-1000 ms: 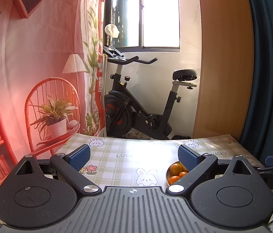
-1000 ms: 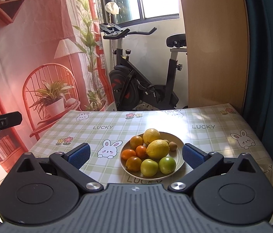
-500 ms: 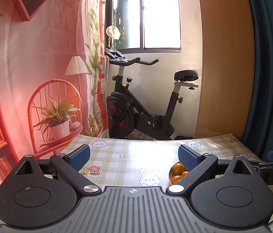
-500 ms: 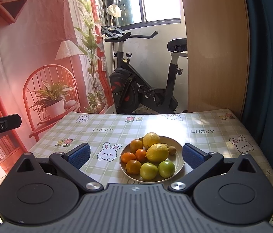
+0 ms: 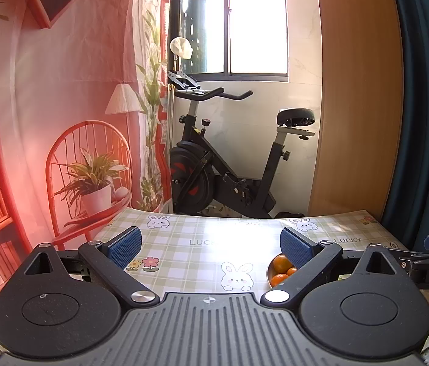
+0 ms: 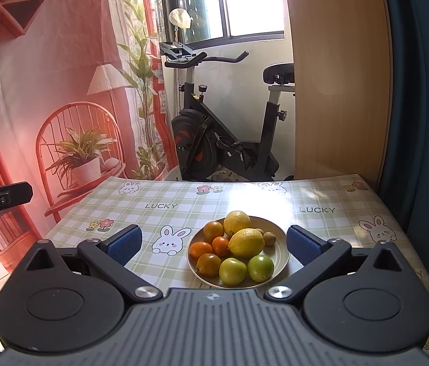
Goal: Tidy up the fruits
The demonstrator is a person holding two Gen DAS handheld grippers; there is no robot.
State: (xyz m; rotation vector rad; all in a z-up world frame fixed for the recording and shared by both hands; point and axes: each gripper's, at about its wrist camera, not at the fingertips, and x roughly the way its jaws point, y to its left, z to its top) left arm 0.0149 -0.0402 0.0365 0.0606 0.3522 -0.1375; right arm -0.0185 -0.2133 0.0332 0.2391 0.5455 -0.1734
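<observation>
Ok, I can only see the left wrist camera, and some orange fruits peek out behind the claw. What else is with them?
Observer: Two yellow lemons lie among them on a cream round plate.
Operator: Is anything green?
Observer: Yes, two round green fruits sit at the plate's near edge.
Operator: Is the other claw holding a fruit?
Observer: No, the right claw is open and holds nothing.
</observation>
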